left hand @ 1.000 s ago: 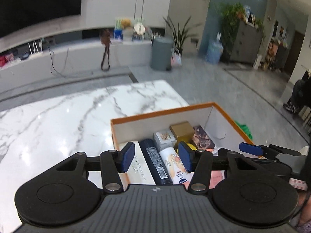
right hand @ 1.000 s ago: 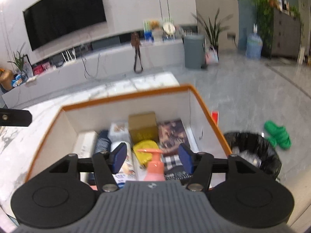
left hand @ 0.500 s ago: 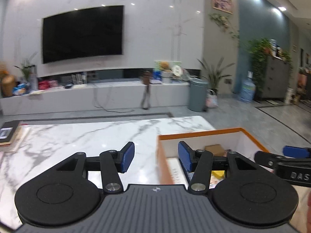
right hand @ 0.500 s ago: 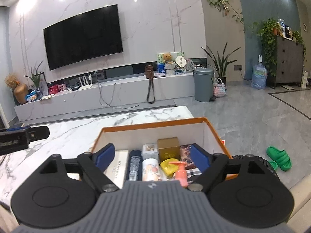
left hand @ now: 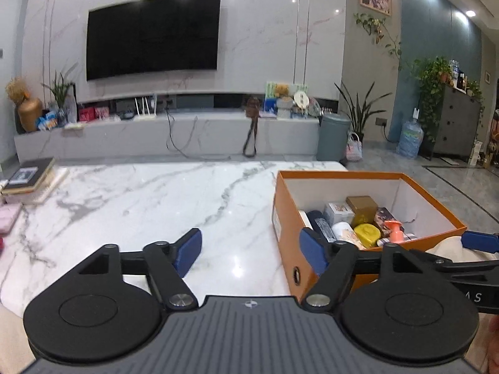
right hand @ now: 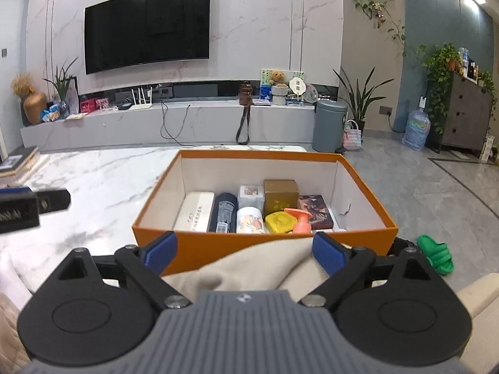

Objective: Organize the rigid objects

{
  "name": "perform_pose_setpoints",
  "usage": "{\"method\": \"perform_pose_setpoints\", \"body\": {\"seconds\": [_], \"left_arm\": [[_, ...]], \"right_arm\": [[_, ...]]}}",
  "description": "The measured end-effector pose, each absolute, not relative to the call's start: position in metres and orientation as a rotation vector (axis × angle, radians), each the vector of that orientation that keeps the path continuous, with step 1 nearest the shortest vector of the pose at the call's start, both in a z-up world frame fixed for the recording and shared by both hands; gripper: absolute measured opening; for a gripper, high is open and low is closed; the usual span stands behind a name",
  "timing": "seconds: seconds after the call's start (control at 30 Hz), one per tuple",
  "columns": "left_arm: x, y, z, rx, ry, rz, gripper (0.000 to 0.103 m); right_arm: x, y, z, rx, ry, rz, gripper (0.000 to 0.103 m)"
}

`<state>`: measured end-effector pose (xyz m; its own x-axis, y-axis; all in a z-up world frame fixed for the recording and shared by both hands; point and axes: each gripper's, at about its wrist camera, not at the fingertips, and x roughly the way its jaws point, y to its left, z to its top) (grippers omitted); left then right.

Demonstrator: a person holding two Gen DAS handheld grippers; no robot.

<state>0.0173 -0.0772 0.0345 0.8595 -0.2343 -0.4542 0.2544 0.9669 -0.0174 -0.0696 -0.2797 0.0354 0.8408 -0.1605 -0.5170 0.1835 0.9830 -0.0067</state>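
Note:
An orange box stands on the white marble table; it also shows in the left wrist view. Inside lie a white case, a dark tube, a gold box, a yellow tin and a pink pump bottle. My right gripper is open and empty, held back from the box's near wall above beige cloth. My left gripper is open and empty, left of the box over the table.
A stack of books lies at the table's far left. A TV console, a grey bin and plants stand behind. Green slippers lie on the floor to the right.
Both grippers have pulled back and up from the box and opened wider. The left gripper has swung left, off the box and over the table.

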Motion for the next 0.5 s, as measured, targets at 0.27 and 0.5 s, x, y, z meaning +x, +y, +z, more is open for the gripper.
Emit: {"method": "perform_pose_setpoints", "body": {"seconds": [0.27,0.5], "left_arm": [[0.016,-0.079,0.012,0.106,0.489,-0.236,0.088],[0.015,-0.076,0.007,0.132,0.512,-0.222,0.089]], "right_arm": [[-0.061,-0.278,0.023,0.024,0.582,-0.180,0.099],[-0.055,-0.284,0.023,0.032,0.590,-0.173,0.100]]}}
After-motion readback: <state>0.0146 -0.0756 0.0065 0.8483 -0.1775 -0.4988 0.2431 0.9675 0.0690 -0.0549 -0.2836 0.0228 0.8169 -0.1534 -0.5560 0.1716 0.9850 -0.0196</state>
